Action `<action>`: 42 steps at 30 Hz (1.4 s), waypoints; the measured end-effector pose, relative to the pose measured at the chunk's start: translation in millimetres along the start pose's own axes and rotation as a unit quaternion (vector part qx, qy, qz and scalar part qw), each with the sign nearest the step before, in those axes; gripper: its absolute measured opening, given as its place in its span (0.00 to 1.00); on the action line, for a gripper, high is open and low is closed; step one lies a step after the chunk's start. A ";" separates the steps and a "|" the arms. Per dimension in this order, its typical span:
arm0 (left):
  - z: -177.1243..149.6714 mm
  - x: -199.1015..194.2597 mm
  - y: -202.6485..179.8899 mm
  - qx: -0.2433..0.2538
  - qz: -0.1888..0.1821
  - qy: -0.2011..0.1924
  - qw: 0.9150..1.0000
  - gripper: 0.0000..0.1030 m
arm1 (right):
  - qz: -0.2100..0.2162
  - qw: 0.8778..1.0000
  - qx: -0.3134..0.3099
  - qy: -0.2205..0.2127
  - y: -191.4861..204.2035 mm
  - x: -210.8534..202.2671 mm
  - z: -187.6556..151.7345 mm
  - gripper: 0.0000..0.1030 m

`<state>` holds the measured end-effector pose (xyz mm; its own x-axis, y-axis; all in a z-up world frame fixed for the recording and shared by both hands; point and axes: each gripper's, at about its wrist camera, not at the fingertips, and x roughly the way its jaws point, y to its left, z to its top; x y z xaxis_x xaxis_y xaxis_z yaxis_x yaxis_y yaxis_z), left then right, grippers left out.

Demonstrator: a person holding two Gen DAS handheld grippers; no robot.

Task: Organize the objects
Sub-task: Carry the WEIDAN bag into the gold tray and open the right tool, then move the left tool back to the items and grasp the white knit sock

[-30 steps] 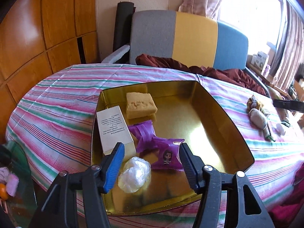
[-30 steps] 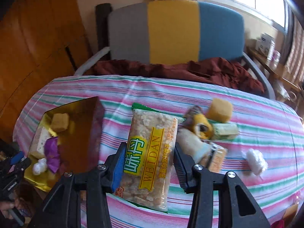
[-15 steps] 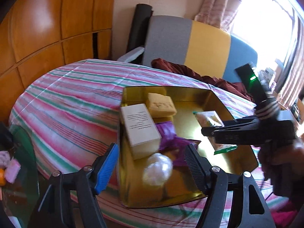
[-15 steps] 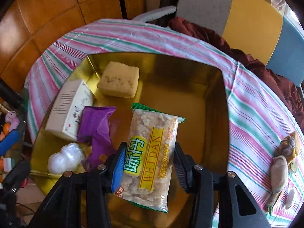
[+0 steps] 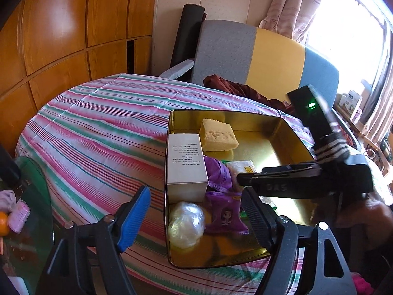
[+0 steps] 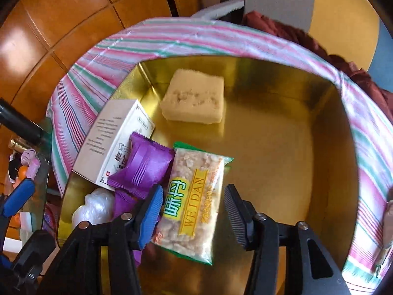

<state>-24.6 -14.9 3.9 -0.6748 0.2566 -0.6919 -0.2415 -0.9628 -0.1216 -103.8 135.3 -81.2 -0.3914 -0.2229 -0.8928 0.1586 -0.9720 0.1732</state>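
A gold tin (image 6: 343, 123) stands on the striped table. My right gripper (image 6: 194, 212) points down into it, jaws opening. The rice cracker packet (image 6: 194, 201) lies on the tin floor between the fingers, the pads just off its sides. Beside it are a purple packet (image 6: 142, 164), a white box (image 6: 115, 140), a yellow cake block (image 6: 196, 100) and a white plastic ball (image 6: 94, 209). My left gripper (image 5: 196, 221) hovers over the tin's (image 5: 221, 113) near left corner, jaws opening with nothing gripped. The cracker packet (image 5: 240, 166) is half hidden there behind the right gripper's housing (image 5: 307, 179).
The round table wears a striped cloth (image 5: 103, 127). A grey, yellow and blue chair (image 5: 258, 56) with a dark red cloth (image 5: 235, 88) stands behind it. A glass side table (image 5: 29, 221) with small items is at the left. A hand (image 5: 356, 213) holds the right gripper.
The right gripper carried the cracker packet from the table into the tin, sank, and its jaws widened off it. The left gripper's jaws spread wider and it shifted towards the tin's left corner.
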 end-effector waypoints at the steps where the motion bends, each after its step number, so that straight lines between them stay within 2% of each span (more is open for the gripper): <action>1: -0.1 0.2 -0.5 0.001 0.002 0.001 1.000 0.76 | -0.002 1.000 0.002 -0.007 -2.1 -5.2 -1.8 0.52; 14: 0.4 -7.9 -24.9 0.034 0.009 -0.004 0.999 0.79 | -0.035 0.994 0.039 -0.099 -48.5 -80.4 -37.1 0.52; 22: 5.1 -13.4 -54.8 0.073 -0.005 -0.011 0.997 0.79 | -0.076 0.982 0.095 -0.145 -111.0 -133.4 -64.5 0.53; 28: 6.7 -11.4 -84.4 0.105 -0.026 -0.007 0.994 0.79 | -0.126 0.970 0.139 -0.156 -169.9 -163.2 -87.2 0.53; 34: 6.0 -5.7 -117.3 0.139 -0.047 0.000 0.989 0.79 | -0.192 0.951 0.190 -0.153 -238.2 -182.5 -115.3 0.53; 39: 6.7 -1.5 -145.9 0.166 -0.067 0.006 0.984 0.80 | -0.243 0.922 0.261 -0.151 -300.4 -185.6 -148.2 0.53; 42: 9.2 2.3 -165.5 0.181 -0.082 0.012 0.980 0.80 | -0.225 0.902 0.340 -0.141 -333.8 -181.7 -170.4 0.53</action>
<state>7.4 145.8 29.0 -0.5906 0.3996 -0.7011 -0.5798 -0.8144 0.0243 68.8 512.8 -47.6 -0.5068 0.2891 -0.8121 -0.6299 -0.7674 0.1199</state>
